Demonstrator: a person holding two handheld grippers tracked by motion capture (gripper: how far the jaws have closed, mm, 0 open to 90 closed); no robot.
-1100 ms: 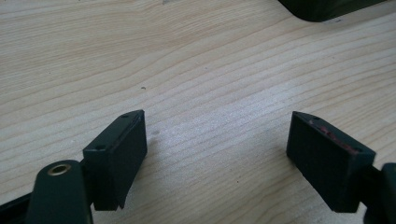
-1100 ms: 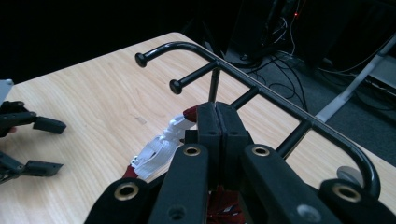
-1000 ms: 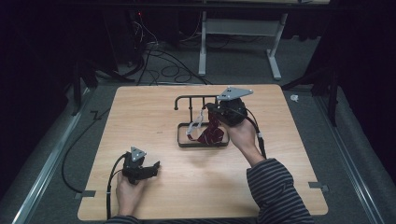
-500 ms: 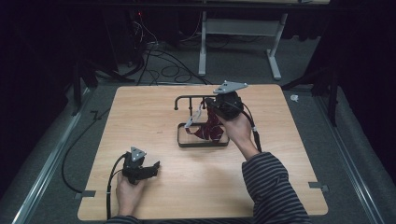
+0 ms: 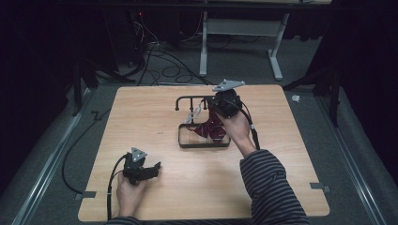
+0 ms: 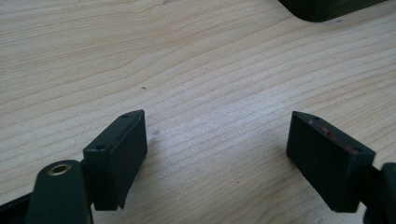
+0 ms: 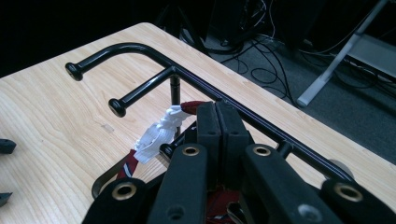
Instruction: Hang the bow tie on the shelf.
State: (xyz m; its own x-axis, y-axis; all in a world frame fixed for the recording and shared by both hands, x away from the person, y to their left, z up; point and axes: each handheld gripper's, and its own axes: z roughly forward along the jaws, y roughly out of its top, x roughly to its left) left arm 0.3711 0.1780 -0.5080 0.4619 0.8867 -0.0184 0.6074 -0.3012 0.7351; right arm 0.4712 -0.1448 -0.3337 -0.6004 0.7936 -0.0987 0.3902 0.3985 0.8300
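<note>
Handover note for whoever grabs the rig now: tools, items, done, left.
Right tool: shut on the dark red strap with the white tag, held up by the black rack.
Left tool: open, nothing between its pads, resting low on the wooden table, near the front left.
Done: strap gripped; rest of the red item lies in the rack's base frame.
Left: probably hang the strap on a rack peg, then release.

High view: above your side, faces forward and down, far off, whole table point(image 5: 141, 187) in frame, your forearms enter at 6 o'clock. Left gripper view: rides left gripper point(image 6: 215, 154), very near, low over bare tabletop. Right gripper view: rides right gripper point(image 7: 217, 121), close on black rack point(image 7: 154, 53), floor cables at 12 o'clock. Shared: high and right gripper views both carry rack point(image 5: 190, 99); all three carry table.
</note>
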